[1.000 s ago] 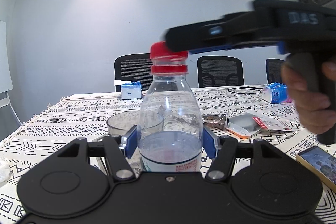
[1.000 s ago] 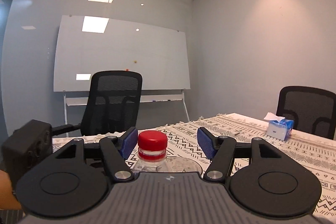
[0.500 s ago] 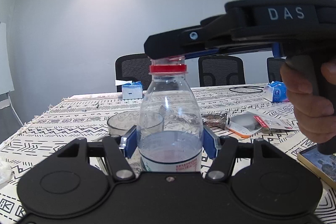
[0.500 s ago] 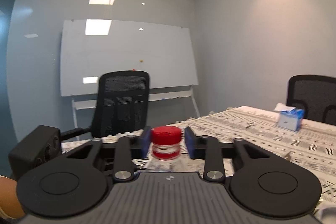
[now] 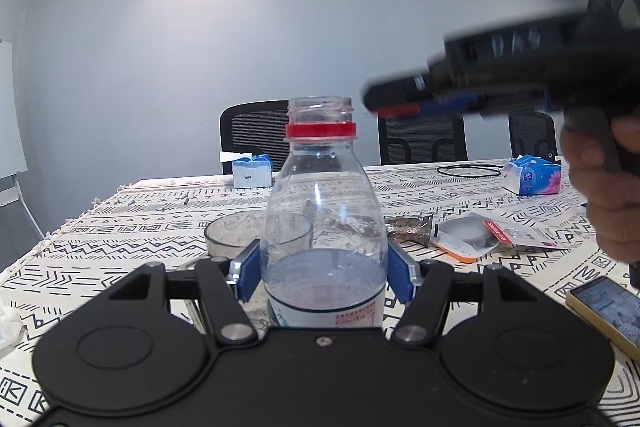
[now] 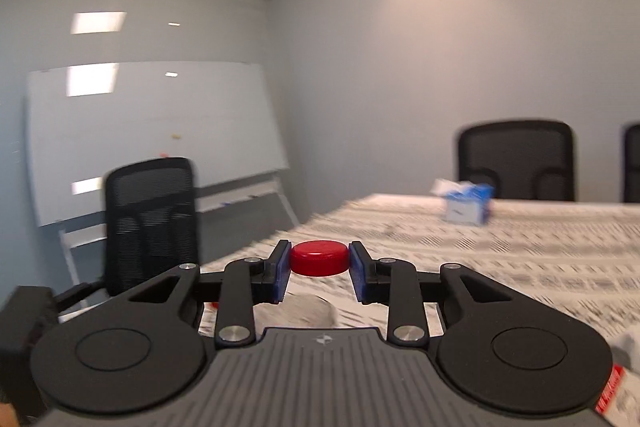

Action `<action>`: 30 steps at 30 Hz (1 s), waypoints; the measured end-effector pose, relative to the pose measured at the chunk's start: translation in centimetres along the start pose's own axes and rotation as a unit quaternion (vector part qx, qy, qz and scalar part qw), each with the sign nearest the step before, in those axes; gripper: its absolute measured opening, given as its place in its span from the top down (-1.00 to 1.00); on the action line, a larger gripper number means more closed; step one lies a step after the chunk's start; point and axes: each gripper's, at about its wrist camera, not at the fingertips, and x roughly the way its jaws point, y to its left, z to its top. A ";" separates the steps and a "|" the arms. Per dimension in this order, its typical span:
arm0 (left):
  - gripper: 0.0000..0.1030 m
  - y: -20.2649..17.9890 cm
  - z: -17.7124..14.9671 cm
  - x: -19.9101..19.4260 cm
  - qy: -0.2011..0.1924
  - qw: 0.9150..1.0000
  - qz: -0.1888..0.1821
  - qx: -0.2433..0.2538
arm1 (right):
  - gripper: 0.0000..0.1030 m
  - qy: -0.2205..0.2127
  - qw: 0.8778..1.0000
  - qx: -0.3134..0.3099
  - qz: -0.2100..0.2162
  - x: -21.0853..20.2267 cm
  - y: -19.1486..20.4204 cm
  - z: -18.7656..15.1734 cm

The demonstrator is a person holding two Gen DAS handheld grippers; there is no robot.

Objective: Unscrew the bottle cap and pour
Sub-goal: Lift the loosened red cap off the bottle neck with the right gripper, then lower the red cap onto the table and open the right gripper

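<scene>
The clear plastic bottle (image 5: 323,223) stands upright in the lower middle of the left wrist view, its mouth bare and open, with only the red ring (image 5: 320,129) left around the neck. It is about a third full of water. The left gripper (image 5: 323,277) has its blue pads (image 5: 248,273) pressed against both sides of the bottle's lower body, jaws set as wide as the bottle and holding it firmly.

The red cap (image 6: 319,258) shows best in the right wrist view, at the centre of the frame, pinched between the two blue pads of the right gripper (image 6: 319,263); the jaws are narrow, clamped on its sides. The left wrist view shows that same gripper (image 5: 472,95) only as a blurred black shape at the upper right, a sliver of red at its tip, off to the right of the bottle mouth and clear of it, with a hand (image 5: 600,183) wrapped round its grip.

Just behind the bottle sits a glass bowl (image 5: 240,233) on the patterned tablecloth (image 5: 140,223). Only the left view shows the clutter at the right: a packet (image 5: 468,241), a phone (image 5: 608,307) at the lower edge and a tissue pack (image 5: 532,175). The right view alone has the whiteboard (image 6: 152,131) at the left; the blue tissue box (image 6: 466,203) at the table's far edge shows in both.
</scene>
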 end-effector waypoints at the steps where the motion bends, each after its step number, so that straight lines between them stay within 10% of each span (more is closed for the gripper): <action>1: -0.28 0.0 0.0 0.0 0.001 1.000 0.000 0.000 | 0.42 0.016 1.000 0.009 -0.025 0.3 -0.4 -0.8; 12: -0.54 0.7 0.3 -1.0 0.013 1.000 -0.006 -0.014 | 0.42 0.156 0.978 0.023 -0.139 4.8 -0.2 -7.4; 30: -0.64 1.8 0.6 -6.9 -0.023 0.998 0.008 -0.052 | 0.07 0.162 0.970 0.069 -0.166 4.4 1.7 -9.3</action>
